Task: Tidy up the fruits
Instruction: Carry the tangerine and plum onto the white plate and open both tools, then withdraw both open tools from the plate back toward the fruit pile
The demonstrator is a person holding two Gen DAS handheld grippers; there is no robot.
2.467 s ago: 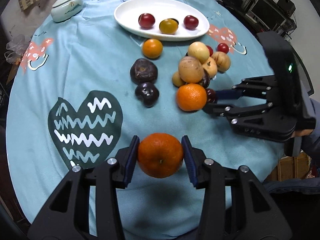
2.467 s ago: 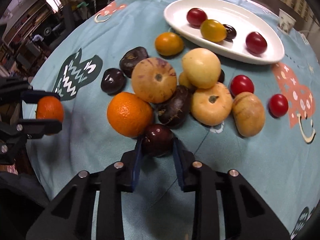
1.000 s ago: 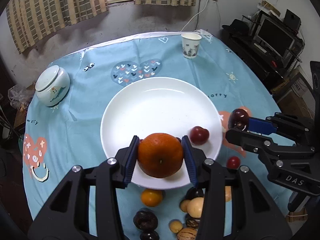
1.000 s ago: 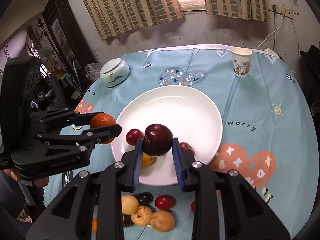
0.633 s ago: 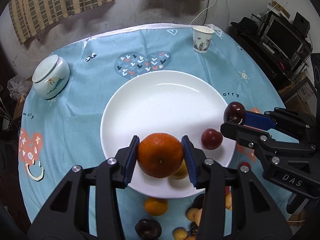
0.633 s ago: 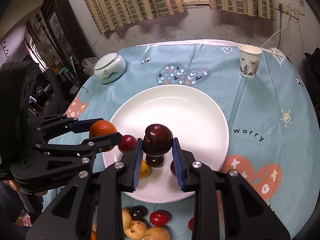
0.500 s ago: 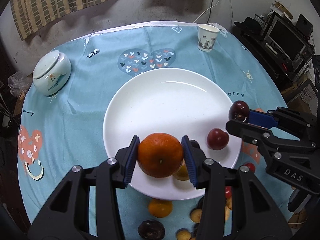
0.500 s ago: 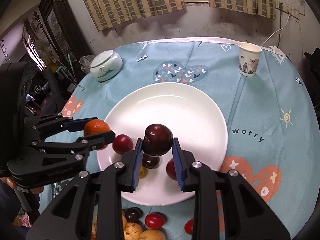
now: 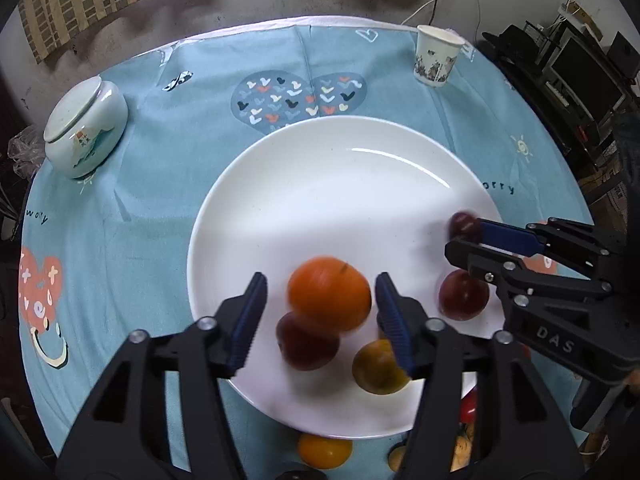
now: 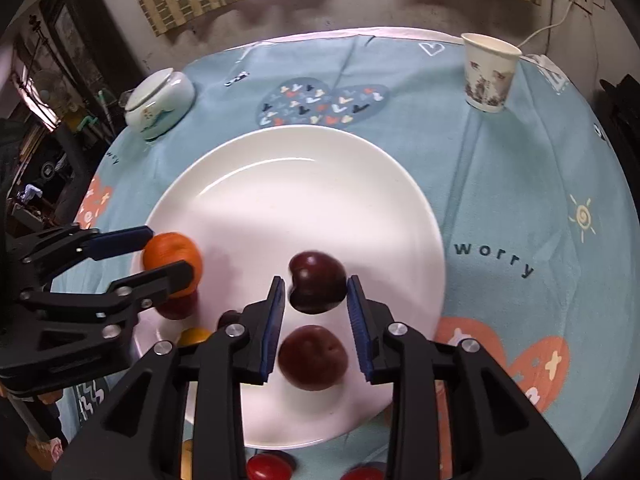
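My left gripper [image 9: 320, 312] is open over the near part of the white plate [image 9: 340, 184]. A blurred orange [image 9: 329, 298] sits free between its fingers, gaps on both sides. My right gripper [image 10: 316, 304] is open too, with a dark red plum [image 10: 317, 287] loose between its pads. On the plate lie a red plum [image 9: 307, 345], a yellow-orange fruit [image 9: 378, 366] and another red plum [image 9: 463, 295]. The right gripper shows in the left wrist view [image 9: 464, 240]; the left gripper shows in the right wrist view [image 10: 168, 252].
A lidded ceramic jar [image 9: 82, 128] stands far left, a paper cup [image 9: 438, 56] far right, on the blue tablecloth [image 9: 140, 200]. More fruit lies near the plate's front edge, including a small orange [image 9: 324, 450] and red fruits [image 10: 269, 466].
Both grippers have opened. The orange has left the left fingers and is blurred with motion over the plate. The dark plum is loose between the right pads.
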